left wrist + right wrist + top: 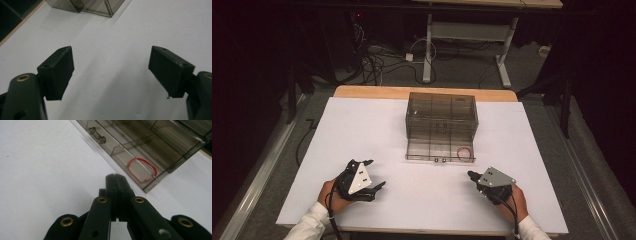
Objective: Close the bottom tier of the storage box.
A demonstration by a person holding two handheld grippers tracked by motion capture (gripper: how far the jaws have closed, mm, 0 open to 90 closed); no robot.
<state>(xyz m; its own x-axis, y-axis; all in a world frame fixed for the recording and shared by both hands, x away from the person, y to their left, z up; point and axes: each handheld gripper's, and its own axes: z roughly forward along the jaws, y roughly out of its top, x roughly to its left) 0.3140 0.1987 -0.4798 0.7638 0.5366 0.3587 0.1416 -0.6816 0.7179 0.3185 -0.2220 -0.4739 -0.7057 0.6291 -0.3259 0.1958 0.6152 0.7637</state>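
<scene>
Near the table's (362,130) front edge, the right gripper (116,178), jaws clenched on nothing, points at the red rubber band (141,170) in the pulled-out drawer (117,151); clenched jaws may just push it. The left gripper (111,71) rests released.

the clear drawer box (85,5) is cut off by the top edge in the left gripper view.

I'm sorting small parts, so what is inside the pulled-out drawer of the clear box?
The drawer holds a red rubber band in its end compartment near the right gripper. The other compartments look empty. The box behind is tinted, so its contents are unclear.
</scene>
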